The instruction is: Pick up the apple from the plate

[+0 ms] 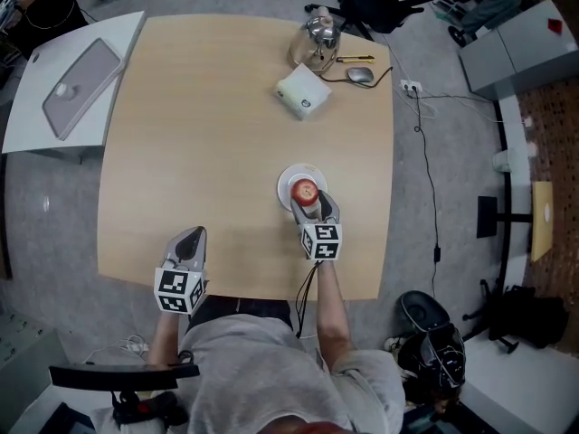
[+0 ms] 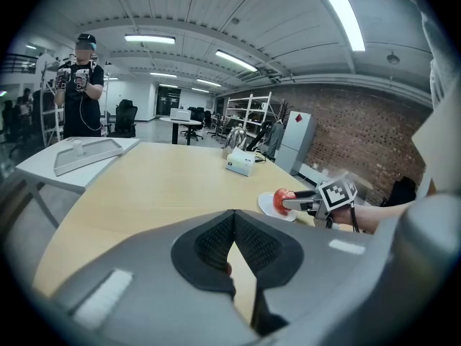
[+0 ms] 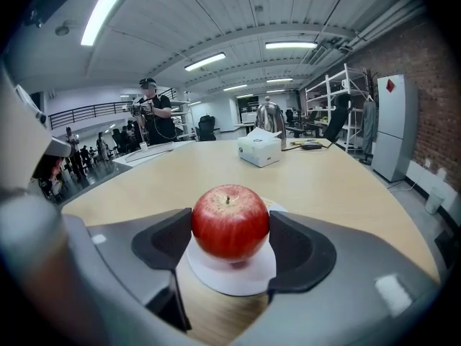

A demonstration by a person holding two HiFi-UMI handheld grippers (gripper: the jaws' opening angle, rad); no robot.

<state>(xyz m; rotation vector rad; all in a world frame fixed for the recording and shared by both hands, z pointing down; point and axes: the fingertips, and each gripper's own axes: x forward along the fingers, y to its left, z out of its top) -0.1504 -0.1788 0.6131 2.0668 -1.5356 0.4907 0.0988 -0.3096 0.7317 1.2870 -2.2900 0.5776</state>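
Pale wooden desk bears a small round white plate. On it sits the glossy red apple, squarely inside the right claw, whose pads clasp both flanks. Left claw, pinched together, rests well apart.

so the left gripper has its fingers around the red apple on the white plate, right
No, it is the right gripper that has its fingers around the red apple on the white plate; the right gripper view shows it.
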